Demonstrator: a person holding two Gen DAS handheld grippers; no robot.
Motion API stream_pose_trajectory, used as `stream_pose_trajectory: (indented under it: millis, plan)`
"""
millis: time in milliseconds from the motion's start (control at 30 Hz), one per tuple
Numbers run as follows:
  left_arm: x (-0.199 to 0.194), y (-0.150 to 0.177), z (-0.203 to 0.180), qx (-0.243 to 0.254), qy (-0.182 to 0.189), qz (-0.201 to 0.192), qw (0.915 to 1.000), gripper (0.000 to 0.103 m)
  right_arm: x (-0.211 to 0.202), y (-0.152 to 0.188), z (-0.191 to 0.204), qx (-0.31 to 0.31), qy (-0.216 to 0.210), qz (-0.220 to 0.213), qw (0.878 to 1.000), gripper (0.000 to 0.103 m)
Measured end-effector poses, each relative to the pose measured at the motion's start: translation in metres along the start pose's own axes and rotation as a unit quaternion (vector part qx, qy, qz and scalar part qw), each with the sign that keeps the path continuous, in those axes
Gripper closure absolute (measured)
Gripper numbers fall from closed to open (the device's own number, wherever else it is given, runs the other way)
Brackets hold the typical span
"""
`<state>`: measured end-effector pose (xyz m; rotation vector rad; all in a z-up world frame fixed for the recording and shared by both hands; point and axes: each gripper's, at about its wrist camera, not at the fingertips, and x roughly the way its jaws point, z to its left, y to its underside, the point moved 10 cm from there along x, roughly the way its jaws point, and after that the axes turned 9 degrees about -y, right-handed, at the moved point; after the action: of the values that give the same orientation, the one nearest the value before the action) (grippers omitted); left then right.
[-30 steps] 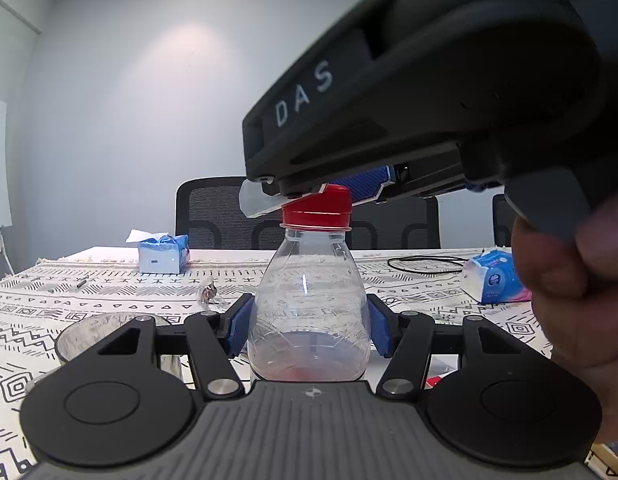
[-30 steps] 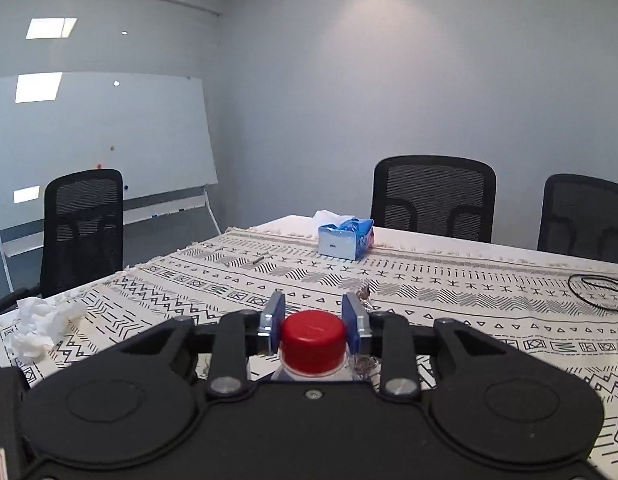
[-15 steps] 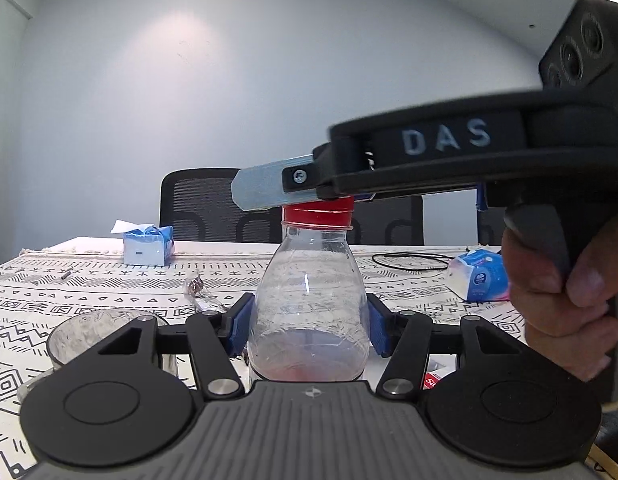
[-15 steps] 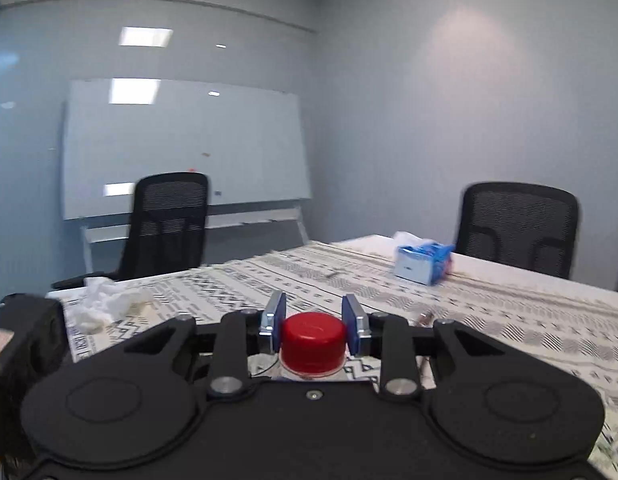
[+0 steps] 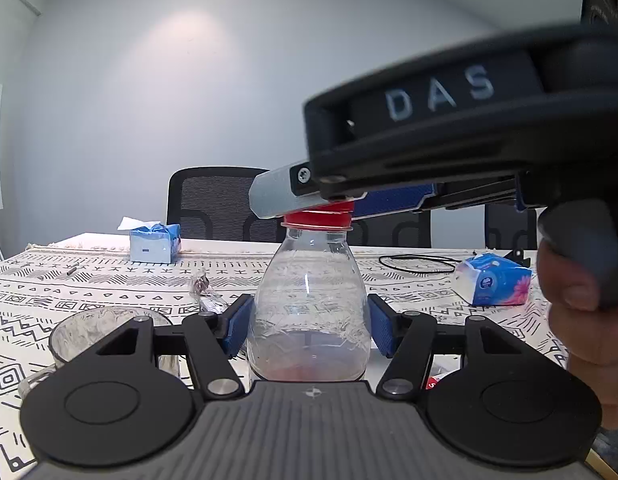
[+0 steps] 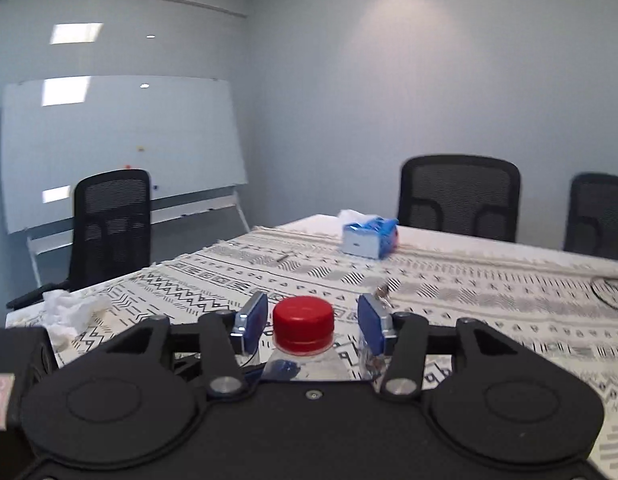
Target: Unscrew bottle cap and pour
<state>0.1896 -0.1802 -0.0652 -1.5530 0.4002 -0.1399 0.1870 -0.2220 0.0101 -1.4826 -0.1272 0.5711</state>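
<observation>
A clear plastic bottle [image 5: 309, 312] with a red cap [image 5: 317, 218] stands upright on the patterned tablecloth. My left gripper [image 5: 311, 328] is shut on its body, a blue pad pressed to each side. My right gripper [image 6: 305, 322] reaches over the bottle top from the right, and its jaws stand open. The red cap [image 6: 303, 322] sits between its blue pads with a small gap on each side. In the left wrist view the right gripper's [image 5: 297, 200] near finger hides the upper part of the cap. A clear glass cup [image 5: 89, 328] stands to the left of the bottle.
A person's hand [image 5: 581, 320] holds the right gripper's handle. On the tablecloth lie a blue tissue box [image 5: 155, 242], a tissue pack [image 5: 493, 280], a black cable [image 5: 417, 262] and crumpled paper [image 6: 69, 312]. Black chairs [image 6: 459, 196] line the far side of the table.
My right gripper was shut on the cap and swung left with it. Now it has swung back to the right and its pads have parted from the cap. The left gripper and bottle stayed put.
</observation>
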Motion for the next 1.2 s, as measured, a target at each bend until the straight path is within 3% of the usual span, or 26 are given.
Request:
stream_pose_trajectory:
  millis: [133,567,1200]
  plan:
    - [0.0,0.0,0.0,0.002,-0.002,0.002,1.0,0.045,0.0,0.003,0.003,0.01,0.02,-0.003,1.0,0.05]
    - [0.001,0.001,0.001,0.007,-0.003,0.0,1.0,0.044,-0.002,0.01,0.004,0.023,0.009,-0.017,1.0,0.044]
    - [0.002,0.001,0.002,-0.003,0.001,0.009,0.9999,0.044,0.003,0.017,0.001,0.027,0.022,-0.005,0.999,0.043]
